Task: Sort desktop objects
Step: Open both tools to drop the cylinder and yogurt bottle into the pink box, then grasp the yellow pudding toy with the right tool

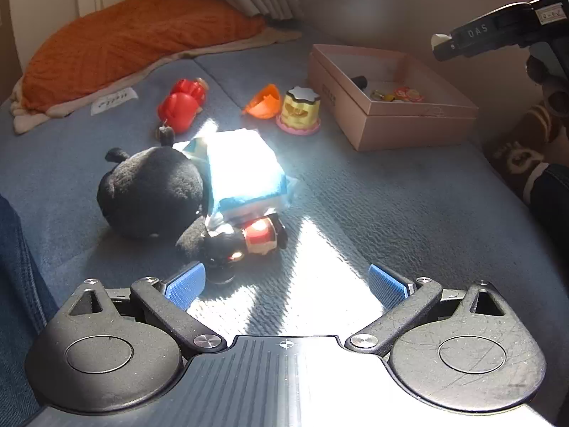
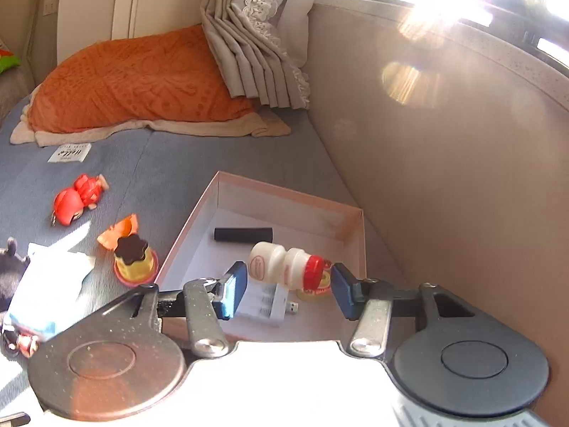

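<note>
**Both tongs open over the blue mat and the pink box**

From the left wrist, we see our left tongs [image 1: 286, 286] spread wide with nothing between the pads, low over the blue mat [image 1: 391, 192]. Just ahead lie a small figurine [image 1: 249, 240], a black plush toy [image 1: 153, 192] and a sunlit blue-white packet [image 1: 245, 170]. The pink box [image 1: 409, 121] sits farther right.

From the right wrist, our right tongs [image 2: 288, 293] hang partly open above the pink box [image 2: 355, 220]. A small white bottle with a red cap [image 2: 284, 265] lies between the pads, which do not press it. A black cylinder [image 2: 243, 235] lies behind it in the box.
</note>
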`<action>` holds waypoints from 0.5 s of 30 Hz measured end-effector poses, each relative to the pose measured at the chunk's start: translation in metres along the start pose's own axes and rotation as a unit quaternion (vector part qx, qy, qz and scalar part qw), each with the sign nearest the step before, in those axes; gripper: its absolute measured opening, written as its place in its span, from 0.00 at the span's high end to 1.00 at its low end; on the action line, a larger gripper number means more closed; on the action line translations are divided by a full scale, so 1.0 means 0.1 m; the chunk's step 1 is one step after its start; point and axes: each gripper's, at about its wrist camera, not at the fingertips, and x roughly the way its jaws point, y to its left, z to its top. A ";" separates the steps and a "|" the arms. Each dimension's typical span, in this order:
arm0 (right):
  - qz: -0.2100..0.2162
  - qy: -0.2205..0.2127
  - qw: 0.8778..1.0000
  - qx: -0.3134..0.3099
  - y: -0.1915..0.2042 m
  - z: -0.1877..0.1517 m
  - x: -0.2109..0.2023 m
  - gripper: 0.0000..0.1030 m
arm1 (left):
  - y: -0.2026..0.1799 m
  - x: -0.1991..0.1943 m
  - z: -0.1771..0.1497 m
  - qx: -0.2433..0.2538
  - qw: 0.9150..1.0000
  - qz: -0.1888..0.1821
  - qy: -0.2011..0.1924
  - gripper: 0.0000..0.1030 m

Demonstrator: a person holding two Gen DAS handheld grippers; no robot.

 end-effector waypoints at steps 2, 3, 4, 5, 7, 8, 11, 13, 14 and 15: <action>-0.012 0.007 0.999 0.029 0.02 0.16 0.17 0.43 | 0.05 -0.02 -0.02 -0.006 1.000 0.005 -0.006 0.02; -0.007 0.011 0.999 0.037 0.05 0.19 0.21 0.43 | 0.07 -0.02 -0.01 -0.012 1.000 0.004 -0.009 0.01; 0.000 0.013 0.999 0.040 0.11 0.20 0.21 0.43 | 0.09 -0.03 -0.01 -0.018 1.000 0.002 -0.012 0.01; 0.008 0.014 0.999 0.033 0.20 0.19 0.19 0.44 | 0.11 -0.02 -0.01 -0.024 1.000 0.003 -0.013 0.01; 0.030 0.011 0.999 -0.003 0.45 0.10 0.13 0.43 | 0.13 0.03 0.01 -0.031 0.999 0.019 -0.007 0.01; 0.040 0.008 0.999 -0.028 0.60 0.05 0.11 0.44 | 0.13 0.06 0.01 -0.034 0.999 0.029 0.000 0.01; 0.067 0.000 0.993 -0.098 1.07 -0.07 0.13 0.43 | 0.15 0.11 0.01 -0.041 0.999 0.030 0.015 0.01; 0.080 0.011 0.989 -0.120 1.34 -0.08 0.24 0.43 | 0.11 0.09 -0.01 -0.031 0.999 0.021 0.012 0.01; 0.081 0.019 0.989 -0.123 1.43 -0.08 0.31 0.43 | 0.08 0.08 -0.01 -0.025 0.999 0.018 0.010 0.01; 0.076 0.026 0.989 -0.125 1.54 -0.07 0.42 0.43 | 0.07 0.08 -0.02 -0.022 1.000 0.016 0.009 0.01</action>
